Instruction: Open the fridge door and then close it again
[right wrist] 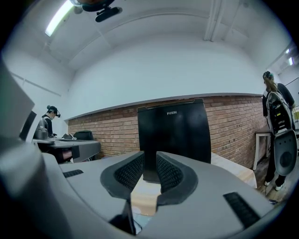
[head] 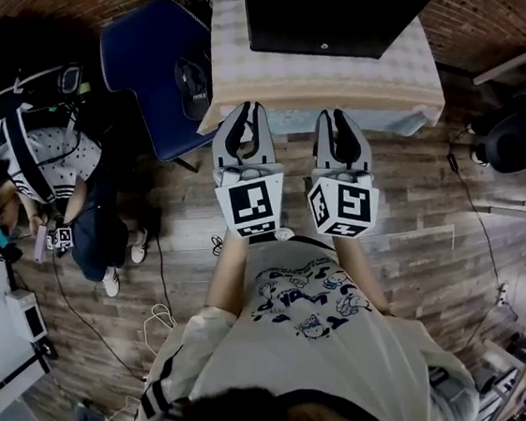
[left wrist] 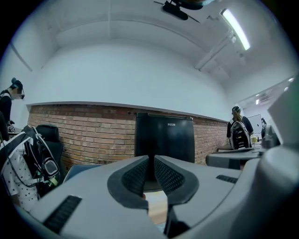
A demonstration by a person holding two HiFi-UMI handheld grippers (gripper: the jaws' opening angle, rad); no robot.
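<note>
The fridge [head: 343, 2] is a small black box standing on a table [head: 324, 80] covered with a pale checked cloth. It sits at the far side of the table, straight ahead of both tongs, and its door is shut flat.

The left gripper [head: 250, 110] and the right gripper [head: 335, 114] are held level, side by side, just at the near edge of the table and well short of the fridge. Both have their jaws pressed nearly together, with only a thin slit between the ribbed pads and nothing pinched in either. Through each slit the fridge front shows.

A blue chair [head: 157, 66] stands just beside the table on the left. The floor [head: 435, 232] is of grey-brown wooden planks, with thin cables lying across it. Behind the fridge runs a low brick wall [left wrist: 93, 130] with plain white wall above it, and a strip lamp [left wrist: 236, 28] is on the ceiling. A person [head: 61, 181] stands at the left of the room, and another person with a backpack [right wrist: 275, 116] stands at the right.
</note>
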